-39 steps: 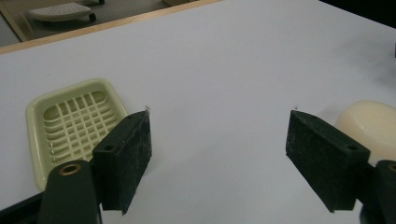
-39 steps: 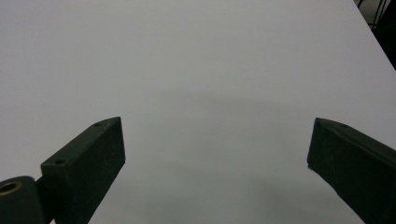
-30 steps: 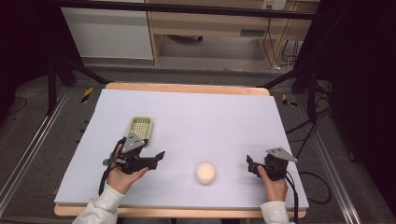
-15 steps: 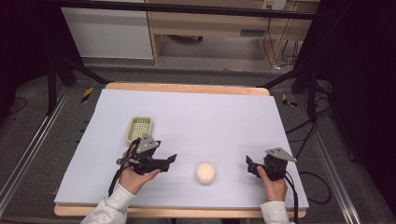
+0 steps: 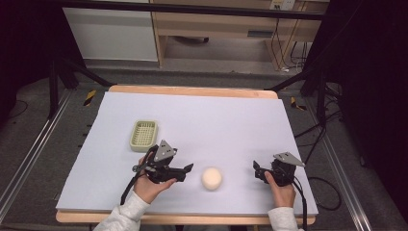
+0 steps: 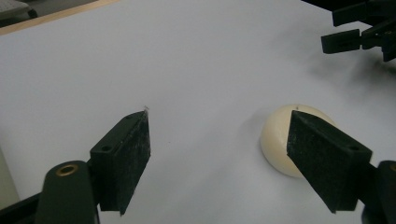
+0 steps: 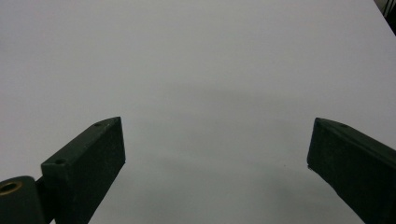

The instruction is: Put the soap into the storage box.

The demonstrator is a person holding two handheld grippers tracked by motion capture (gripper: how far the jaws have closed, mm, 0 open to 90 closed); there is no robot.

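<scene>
The left tool (image 5: pixel 188 168) has slid away from the pale green slatted plastic basket (image 5: pixel 144 134) toward the cream-coloured, smooth round ball (image 5: pixel 211 178), which now lies just ahead of its tips, slightly off to 1 side; its jaws have just been opening and stand wide with nothing between them; in the left gripper view the ball (image 6: pixel 285 140) sits partly behind 1 black pad, not centred in the gap; this reads as an approach for a grasp, with a small sideways correction still needed. The ball looks matte, unmarked, resting on the white-covered table (image 5: pixel 231 120). The right tool (image 5: pixel 255 170) rests well beyond the ball's far side, jaws spread, empty.
</scene>
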